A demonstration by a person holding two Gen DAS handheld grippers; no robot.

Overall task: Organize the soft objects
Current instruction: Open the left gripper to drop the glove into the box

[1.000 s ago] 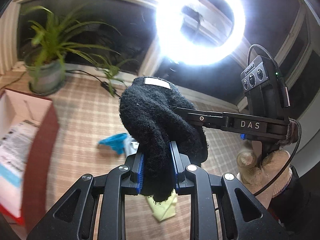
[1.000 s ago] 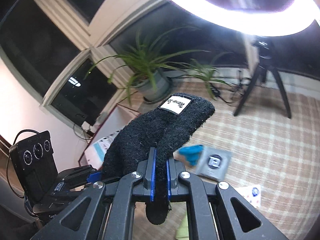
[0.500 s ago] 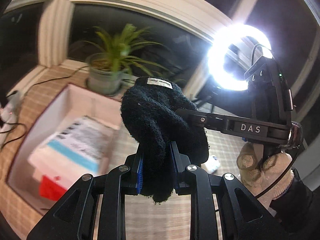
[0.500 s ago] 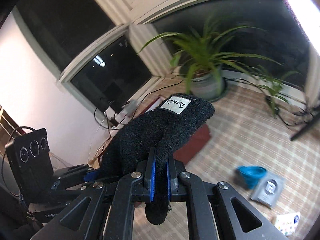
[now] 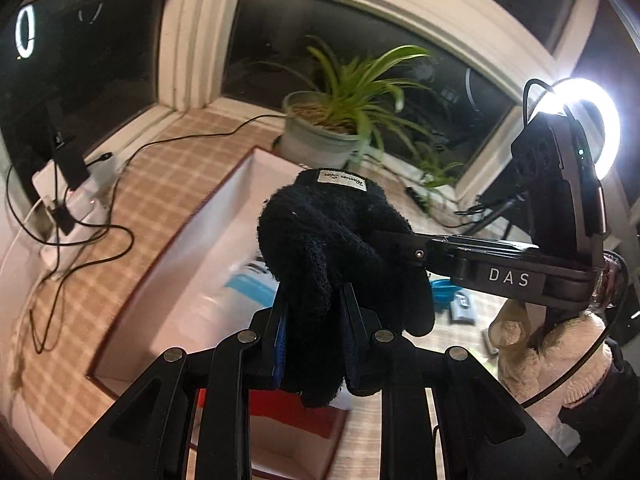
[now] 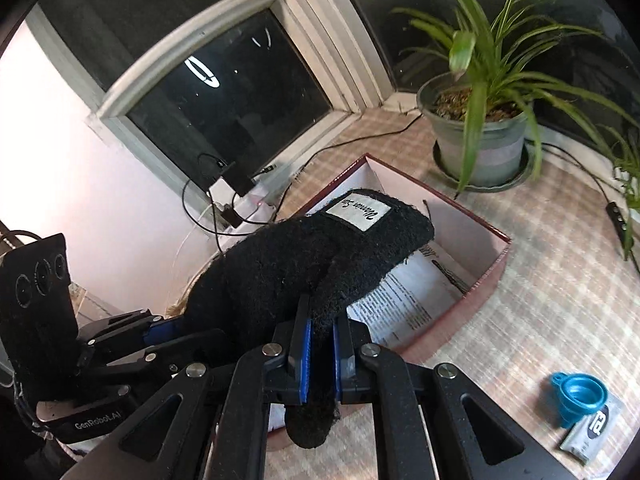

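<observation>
Glove [image 5: 336,248]: soft, light, floppy; you hold it pinched in both grippers' fingers [image 5: 280,332], left [image 5: 314,340] and right [image 6: 320,356], above box [image 6: 492,252].

Checked mat [image 6: 540,300] w/ box [image 6: 496,264] (plant pot [image 6: 480,152] too)

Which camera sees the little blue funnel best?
The right wrist view. The blue funnel lies there in full on the checked cloth, beside a grey packet. In the left wrist view, only a blue sliver peeks out behind the black glove.
</observation>
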